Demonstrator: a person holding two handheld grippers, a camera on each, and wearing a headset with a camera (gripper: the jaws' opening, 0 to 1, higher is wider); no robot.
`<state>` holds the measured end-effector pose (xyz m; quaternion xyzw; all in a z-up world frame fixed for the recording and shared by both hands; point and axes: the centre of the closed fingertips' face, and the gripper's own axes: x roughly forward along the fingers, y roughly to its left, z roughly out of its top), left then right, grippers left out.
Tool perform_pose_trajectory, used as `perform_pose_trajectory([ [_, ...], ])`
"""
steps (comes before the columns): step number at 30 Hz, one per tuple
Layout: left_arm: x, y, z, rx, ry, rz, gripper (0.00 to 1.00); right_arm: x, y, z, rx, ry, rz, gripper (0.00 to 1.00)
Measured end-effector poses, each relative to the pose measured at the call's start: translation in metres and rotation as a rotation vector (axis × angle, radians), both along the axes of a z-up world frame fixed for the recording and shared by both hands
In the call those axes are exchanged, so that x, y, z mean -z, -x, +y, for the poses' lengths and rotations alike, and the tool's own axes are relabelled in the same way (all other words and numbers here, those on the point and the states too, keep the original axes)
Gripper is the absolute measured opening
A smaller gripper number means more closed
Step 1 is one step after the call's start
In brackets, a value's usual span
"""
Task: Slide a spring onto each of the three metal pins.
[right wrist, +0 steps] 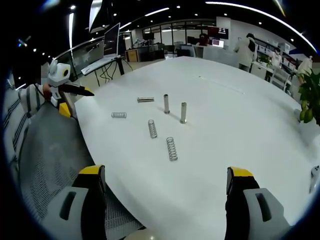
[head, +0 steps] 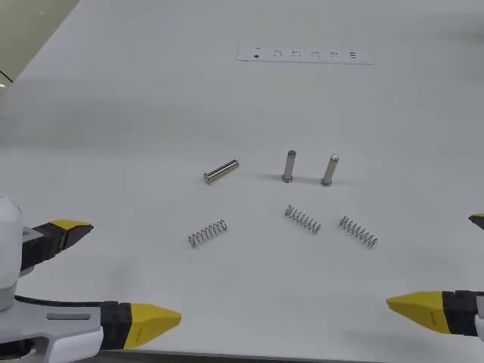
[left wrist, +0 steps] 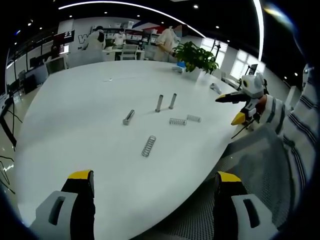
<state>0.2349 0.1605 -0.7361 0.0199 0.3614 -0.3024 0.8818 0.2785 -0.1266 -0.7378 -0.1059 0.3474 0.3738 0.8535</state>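
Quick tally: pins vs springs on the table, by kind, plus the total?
metal pins: 3 (two upright, one lying down)
springs: 3 (all lying loose, none on a pin)
Total: 6

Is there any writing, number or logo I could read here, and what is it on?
White strip at the far side of the table: small dark marks, too small to read.
Wall sign in the left gripper view: large letters, too blurred to read.
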Motion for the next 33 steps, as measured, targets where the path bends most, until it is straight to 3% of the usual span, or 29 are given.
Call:
perform_pose_trajectory([
  [16,-0.0005,-0.0037,0.0062,-0.007,-0.01,0.001,0.98,-0.0032,-0.0003,-0.0029,0.005,0.001,-0.013,1.0],
  [22,0.0002,-0.002,0.0039,0.004,-0.012,0.015,0.98,-0.0023,0.0005,-0.0016,0.016,-0.01,-0.005,1.0],
  [33,0.0017,-0.005,-0.0002,0.014,-0.005,0.014,0.98,-0.0062,-0.0017,-0.0022,0.027,-0.02,-0.008,1.0],
])
